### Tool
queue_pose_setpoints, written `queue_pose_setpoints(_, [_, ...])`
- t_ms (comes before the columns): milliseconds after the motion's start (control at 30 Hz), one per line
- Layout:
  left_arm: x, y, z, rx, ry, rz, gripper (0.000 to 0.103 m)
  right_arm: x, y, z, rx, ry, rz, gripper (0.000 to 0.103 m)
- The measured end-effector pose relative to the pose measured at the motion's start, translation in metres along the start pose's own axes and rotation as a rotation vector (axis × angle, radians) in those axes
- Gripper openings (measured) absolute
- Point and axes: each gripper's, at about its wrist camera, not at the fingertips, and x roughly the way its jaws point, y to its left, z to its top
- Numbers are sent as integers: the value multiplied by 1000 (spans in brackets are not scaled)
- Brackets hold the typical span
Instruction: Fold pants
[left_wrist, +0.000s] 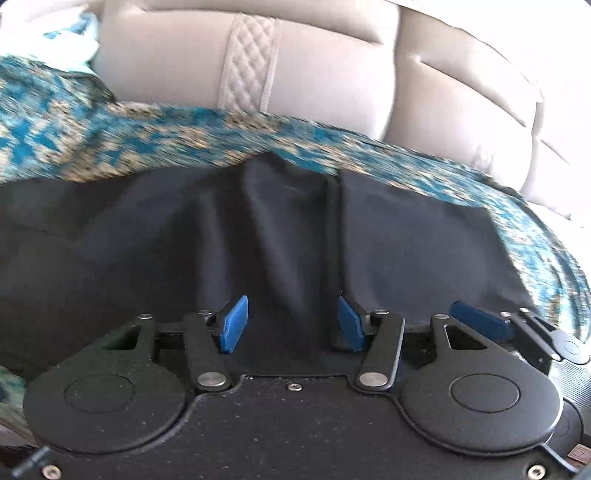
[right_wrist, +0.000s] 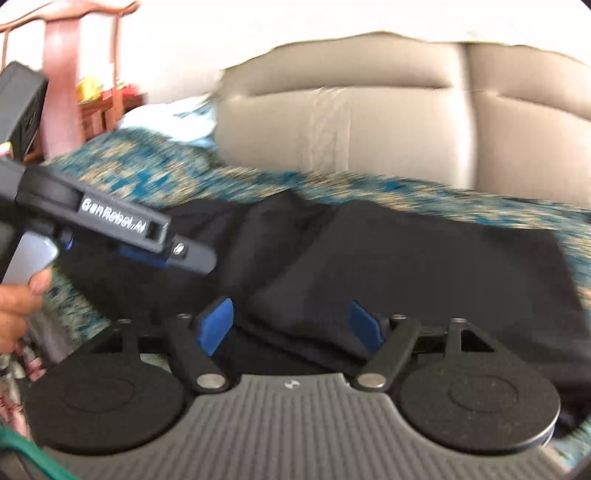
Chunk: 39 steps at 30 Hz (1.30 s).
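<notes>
One pair of black pants (left_wrist: 280, 229) lies on a teal-and-tan patterned cover (left_wrist: 110, 140), in front of the beige padded backrest (left_wrist: 332, 74). The garment's long axis runs side to side, parallel to the backrest; a raised fold (left_wrist: 280, 206) stands near its middle, crossing that axis toward the backrest. Which end is the waist cannot be told.

The far edge of the pants stops short of the backrest, leaving a band of bare patterned cover between them, wider toward the left. In the right wrist view the cover also shows past the pants' right end.

Two grippers are in view. The left gripper (left_wrist: 291, 325) stands with jaws apart over the black cloth, the pads not pressing on it. The right gripper (right_wrist: 291, 328) also has its jaws spread wide, cloth lying between but not pinched. A hand (right_wrist: 18, 306) holds the left gripper's handle, away from the backrest, beside a reddish wooden chair (right_wrist: 59, 74).
</notes>
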Motion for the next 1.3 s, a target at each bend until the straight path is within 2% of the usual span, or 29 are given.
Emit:
queue_pose_setpoints(67, [8,-12,-2,10,12,-9,52,-16,-12,-7,12,-37,-105,85])
queue_pose_setpoints(167, [19,-31,-5,23,7,-21,46,-37,-29,-20,12,-63,-276,85])
queue_pose_setpoints(300, [30,-48,-10,29,-8,17,46,-57,-51,-35,8,-29,-480,91])
queue_pose_setpoints(400, [41,-53,-10,20,3,49,49,-66,-66,-43,41,4,-561,91])
queue_pose_setpoints(600, [52,-62,-11,21,-6,101,50,-70,-86,-56,45,54,-633,91])
queue_pose_setpoints(733, [54,-72,-13,52,-12,133,36,-76,-96,-57,84,26,-653,92])
queue_pose_setpoints(833, [56,-75,-13,63,-12,145,35,-71,-109,-56,121,37,-670,94])
queue_pose_setpoints(867, [56,-76,-13,62,-15,153,31,-67,-112,-55,121,50,-685,94])
queue_pose_setpoints(900, [54,-76,-14,53,-19,157,18,-66,-114,-54,123,53,-695,94])
queue_pose_setpoints(933, [52,-75,-13,41,-16,141,14,-67,-116,-54,134,42,-689,94])
queue_pose_setpoints(1067, [40,-73,-17,30,-19,122,13,-80,-118,-52,197,-34,-608,95])
queue_pose_setpoints(1167, [38,-73,-23,41,-8,127,13,-79,-117,-53,189,-17,-563,95])
queue_pose_setpoints(1300, [39,-70,-27,43,-1,134,14,-70,-115,-52,149,12,-582,95])
